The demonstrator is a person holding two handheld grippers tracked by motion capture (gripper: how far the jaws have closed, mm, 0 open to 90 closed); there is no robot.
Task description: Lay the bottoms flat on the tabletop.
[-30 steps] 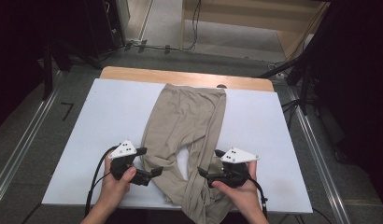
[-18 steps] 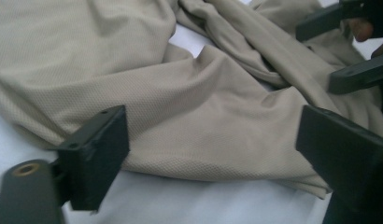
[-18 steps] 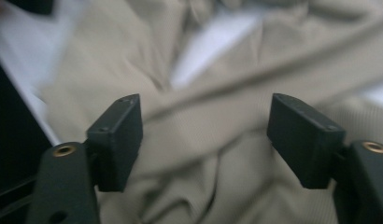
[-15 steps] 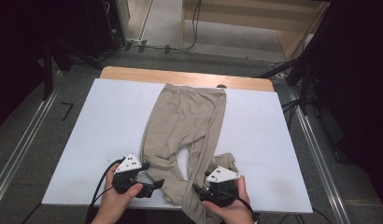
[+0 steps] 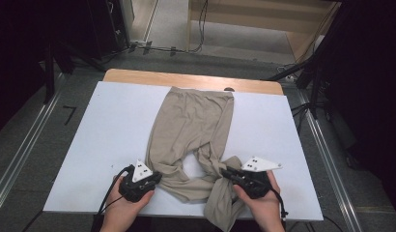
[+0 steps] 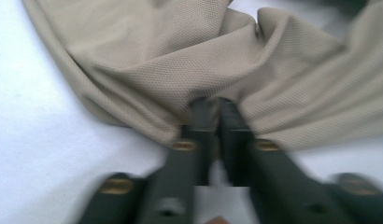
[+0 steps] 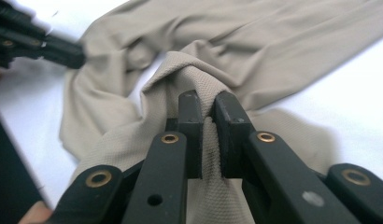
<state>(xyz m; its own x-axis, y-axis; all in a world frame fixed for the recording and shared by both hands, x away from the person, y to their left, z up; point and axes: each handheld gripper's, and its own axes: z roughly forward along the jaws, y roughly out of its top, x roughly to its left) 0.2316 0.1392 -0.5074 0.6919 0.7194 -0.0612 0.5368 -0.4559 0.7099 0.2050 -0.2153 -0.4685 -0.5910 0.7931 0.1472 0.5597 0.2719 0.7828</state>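
A: How do the trousers [image 5: 193, 130] lie on the tabletop [image 5: 114, 116]?

B: Lengthwise, waistband at the far edge, legs running back toward the person.

A: And the grips?

B: The left hand-held gripper [image 5: 156, 178] has just been closing and now pinches the left leg's hem; the right hand-held gripper [image 5: 225, 172] has just been closing on the bunched right leg. The fabric stretches away from both.

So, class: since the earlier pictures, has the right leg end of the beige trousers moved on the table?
Yes. The right leg end, pinched in the right claw, has bunched inward, toward the left leg and the table's near edge. Both claws have just closed on fabric.
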